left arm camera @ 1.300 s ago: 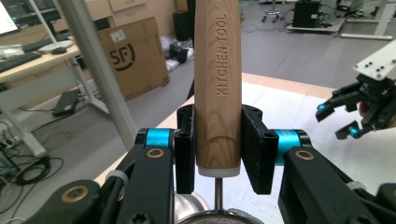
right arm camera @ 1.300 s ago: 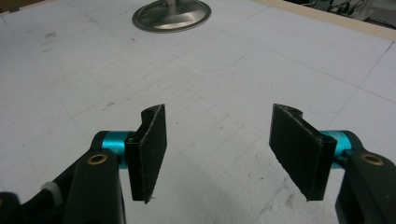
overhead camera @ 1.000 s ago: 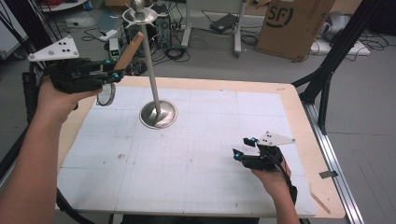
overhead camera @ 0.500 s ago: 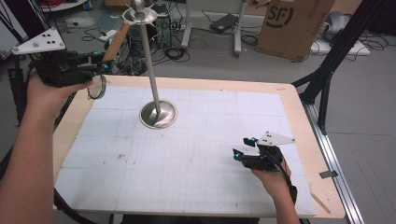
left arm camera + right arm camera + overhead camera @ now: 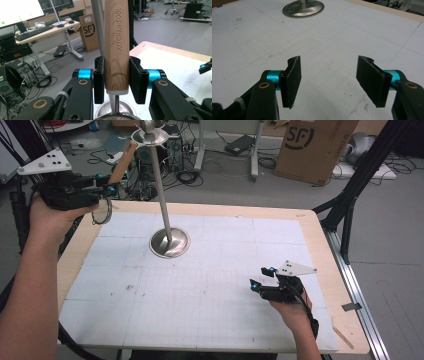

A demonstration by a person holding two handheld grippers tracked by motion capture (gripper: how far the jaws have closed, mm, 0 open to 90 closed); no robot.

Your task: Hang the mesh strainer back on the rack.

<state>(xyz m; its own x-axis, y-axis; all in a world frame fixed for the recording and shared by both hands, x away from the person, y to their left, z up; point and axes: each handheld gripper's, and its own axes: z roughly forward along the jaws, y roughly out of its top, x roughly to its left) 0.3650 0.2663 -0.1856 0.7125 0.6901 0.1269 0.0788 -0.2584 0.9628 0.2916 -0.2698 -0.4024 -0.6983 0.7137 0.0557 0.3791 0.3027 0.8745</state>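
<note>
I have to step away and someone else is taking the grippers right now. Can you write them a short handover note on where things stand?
Left gripper: shut on the wooden handle of a kitchen tool, held up near the top of the metal stand, beyond the table's far left corner. A round metal end hangs below the jaws.
Right gripper: open, holding nothing, resting low over the white mat near the table's right front.
Stand: upright, its round base on the mat.
Done: the tool is picked up and raised.
Left: probably hanging it on the stand's top; it is not yet on.
</note>
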